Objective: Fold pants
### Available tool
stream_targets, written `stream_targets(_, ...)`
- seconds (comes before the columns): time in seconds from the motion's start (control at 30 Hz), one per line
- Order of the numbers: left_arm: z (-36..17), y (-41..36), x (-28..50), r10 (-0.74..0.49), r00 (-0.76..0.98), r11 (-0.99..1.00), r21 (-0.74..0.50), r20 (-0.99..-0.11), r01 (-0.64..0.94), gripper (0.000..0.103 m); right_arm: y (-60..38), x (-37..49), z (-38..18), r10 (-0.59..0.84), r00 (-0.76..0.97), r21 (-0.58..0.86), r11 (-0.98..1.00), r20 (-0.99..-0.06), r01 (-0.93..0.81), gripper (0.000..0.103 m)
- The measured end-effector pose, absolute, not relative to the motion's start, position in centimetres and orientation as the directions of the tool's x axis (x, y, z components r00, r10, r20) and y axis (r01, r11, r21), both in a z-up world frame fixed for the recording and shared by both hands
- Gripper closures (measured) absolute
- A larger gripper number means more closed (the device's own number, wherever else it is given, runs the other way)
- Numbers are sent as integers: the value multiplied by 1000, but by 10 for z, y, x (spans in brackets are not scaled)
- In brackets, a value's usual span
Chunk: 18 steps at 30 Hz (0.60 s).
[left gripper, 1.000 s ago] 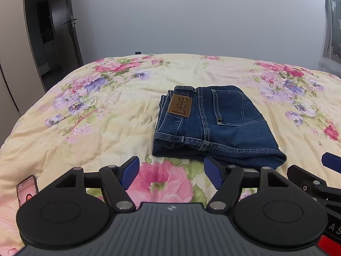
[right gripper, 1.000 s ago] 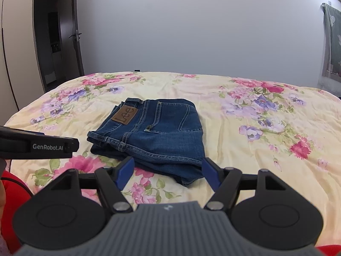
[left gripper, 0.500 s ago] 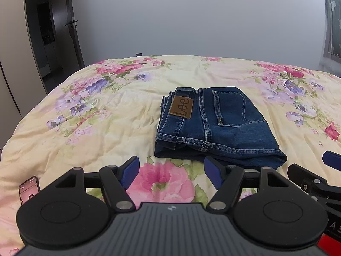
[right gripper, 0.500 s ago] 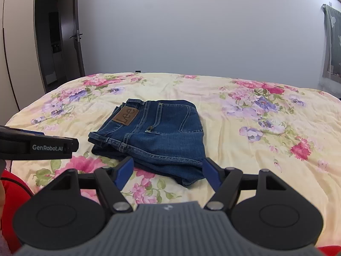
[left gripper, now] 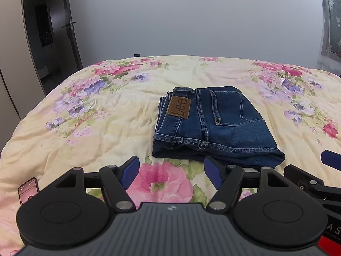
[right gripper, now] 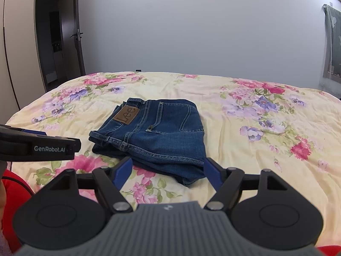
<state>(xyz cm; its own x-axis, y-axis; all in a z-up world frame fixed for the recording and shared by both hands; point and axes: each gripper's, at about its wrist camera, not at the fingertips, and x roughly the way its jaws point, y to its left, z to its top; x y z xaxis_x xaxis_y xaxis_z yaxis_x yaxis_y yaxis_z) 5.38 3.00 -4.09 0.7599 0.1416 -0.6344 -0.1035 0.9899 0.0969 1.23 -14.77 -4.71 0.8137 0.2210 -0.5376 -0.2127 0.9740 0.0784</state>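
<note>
The blue jeans point(left gripper: 215, 125) lie folded into a compact stack on the floral bedspread point(left gripper: 106, 115), brown Lee patch and back pocket facing up. They also show in the right wrist view point(right gripper: 157, 134). My left gripper point(left gripper: 171, 173) is open and empty, held above the bed just in front of the jeans' near edge. My right gripper point(right gripper: 168, 173) is open and empty, also just short of the jeans' near edge. Part of the left gripper point(right gripper: 38, 146) shows at the left of the right wrist view. Part of the right gripper point(left gripper: 315, 179) shows at the right of the left wrist view.
A phone point(left gripper: 28, 191) lies on the bed at the near left. A dark open door point(left gripper: 57, 32) stands at the back left and a plain wall behind the bed. A curtain point(left gripper: 330, 29) hangs at the far right.
Both grippers have drawn back and risen slightly; the jeans sit a little lower and farther in both views. The jeans have not moved on the bed.
</note>
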Motion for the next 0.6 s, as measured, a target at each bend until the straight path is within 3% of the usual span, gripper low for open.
stream_targets(0.6, -36, 29, 51, 126, 781, 992, 100, -611, -82, 22, -146, 13, -47, 226, 811, 72, 972, -540, -223, 33)
